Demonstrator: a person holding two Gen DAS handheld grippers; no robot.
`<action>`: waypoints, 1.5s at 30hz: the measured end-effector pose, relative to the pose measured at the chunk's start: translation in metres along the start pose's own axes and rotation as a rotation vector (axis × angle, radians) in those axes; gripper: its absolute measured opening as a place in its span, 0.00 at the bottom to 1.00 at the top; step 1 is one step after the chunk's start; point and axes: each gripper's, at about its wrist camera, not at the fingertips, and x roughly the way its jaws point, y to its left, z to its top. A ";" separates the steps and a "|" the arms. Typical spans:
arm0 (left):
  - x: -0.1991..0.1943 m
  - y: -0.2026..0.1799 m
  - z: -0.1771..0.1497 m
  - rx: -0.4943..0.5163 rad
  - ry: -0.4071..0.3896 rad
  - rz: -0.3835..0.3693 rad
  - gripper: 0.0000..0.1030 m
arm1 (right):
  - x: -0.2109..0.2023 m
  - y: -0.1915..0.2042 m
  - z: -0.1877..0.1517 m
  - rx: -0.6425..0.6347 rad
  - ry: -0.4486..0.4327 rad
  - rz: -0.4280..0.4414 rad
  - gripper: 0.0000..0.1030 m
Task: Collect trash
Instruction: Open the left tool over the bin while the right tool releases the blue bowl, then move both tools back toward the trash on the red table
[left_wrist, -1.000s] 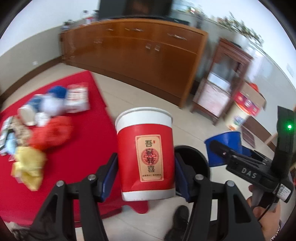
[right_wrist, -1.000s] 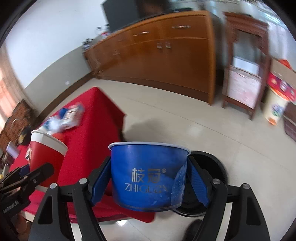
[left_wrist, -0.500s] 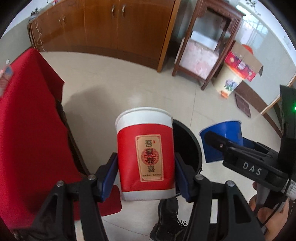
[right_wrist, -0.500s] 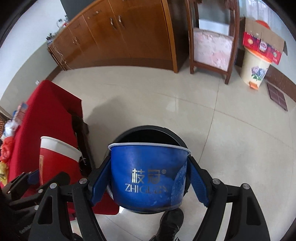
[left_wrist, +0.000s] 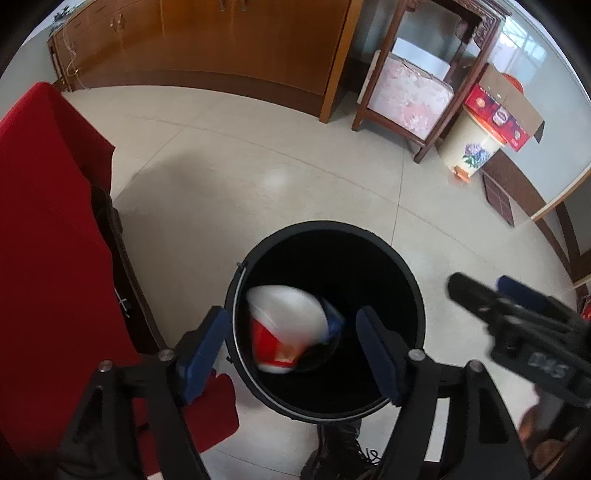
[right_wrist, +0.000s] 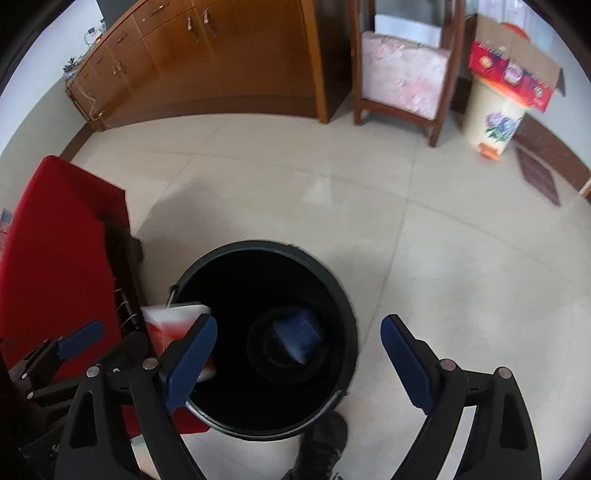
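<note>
A black round bin (left_wrist: 406, 280) stands on the floor below both grippers. The red paper cup (left_wrist: 280, 332), blurred, is falling inside it, free of my left gripper (left_wrist: 291, 339), whose jaws are opening with nothing touching the pads. In the right wrist view the same cup (right_wrist: 173, 325) shows at the bin's (right_wrist: 343, 295) left rim. The blue bowl (right_wrist: 299, 334), also blurred, drops deep in the bin. My right gripper (right_wrist: 299, 354) hangs above the bin, its jaws opening and bare. The right gripper (left_wrist: 517, 325) also shows at the right of the left wrist view.
A table under a red cloth (left_wrist: 40, 229) stands just left of the bin. A person's black shoe (right_wrist: 321, 443) is beside the bin's near side. Wooden cabinets (left_wrist: 229, 44), a wooden stand (left_wrist: 417, 85) and a cream pedal bin (left_wrist: 469, 144) line the far wall.
Both grippers sank and tipped down over the bin, then their jaws spread. The red cup left the left gripper and the blue bowl left the right; both are dropping into the bin.
</note>
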 end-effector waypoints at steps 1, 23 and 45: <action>0.001 0.000 0.000 0.002 0.001 0.003 0.72 | -0.005 -0.002 0.000 0.008 -0.009 0.003 0.89; -0.192 0.058 -0.040 -0.097 -0.358 0.201 0.79 | -0.181 0.080 -0.038 -0.242 -0.479 0.028 1.00; -0.302 0.219 -0.164 -0.530 -0.437 0.435 1.00 | -0.239 0.273 -0.098 -0.548 -0.452 0.367 1.00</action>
